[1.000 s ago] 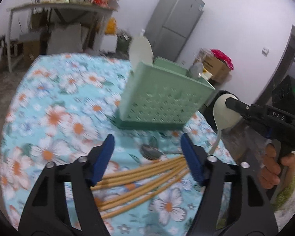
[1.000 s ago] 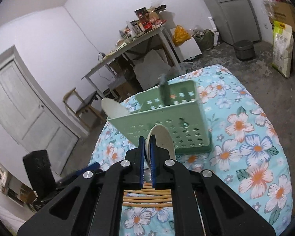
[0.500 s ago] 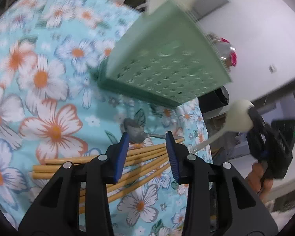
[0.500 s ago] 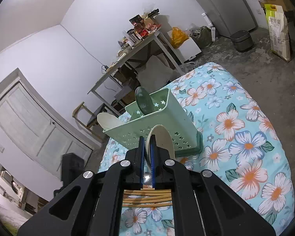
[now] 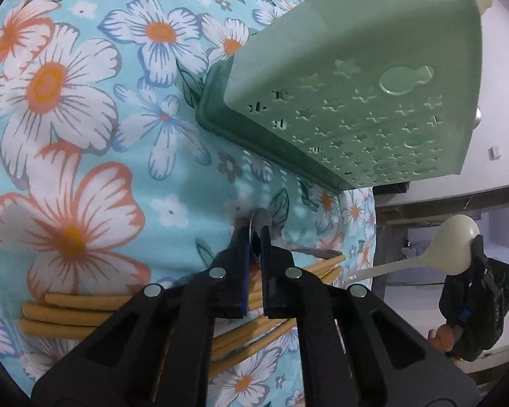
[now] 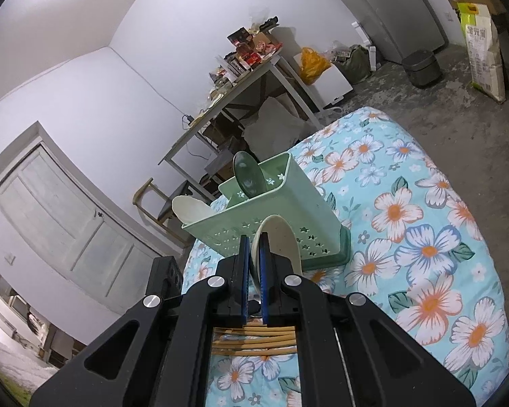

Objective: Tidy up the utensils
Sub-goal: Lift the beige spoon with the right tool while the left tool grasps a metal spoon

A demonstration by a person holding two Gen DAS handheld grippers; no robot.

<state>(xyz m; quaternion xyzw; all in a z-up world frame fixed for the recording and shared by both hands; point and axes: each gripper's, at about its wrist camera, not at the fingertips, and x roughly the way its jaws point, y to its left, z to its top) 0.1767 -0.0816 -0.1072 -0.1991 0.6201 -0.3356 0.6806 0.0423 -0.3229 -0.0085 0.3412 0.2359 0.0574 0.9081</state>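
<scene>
Now the left tongs (image 5: 254, 237) clamp the metal spoon (image 5: 258, 229) on the counter (image 5: 85, 118); right tongs (image 6: 253, 251) grip the white spoon (image 6: 281, 237) (both fully closed). Next: lift to the green holder (image 5: 373, 84).

Left gripper (image 5: 254, 237) pinches the metal spoon (image 5: 259, 227) — above the chopsticks (image 5: 85, 308), near the green caddy (image 5: 373, 84).

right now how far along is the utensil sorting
Partly done. Already standing in the green holder: a dark green spoon and a white spoon. In hand: the right tongs are shut on a cream spoon, and the left tongs have shut on the metal spoon lying on the floral cloth. Left: the chopsticks on the cloth, untouched.
</scene>
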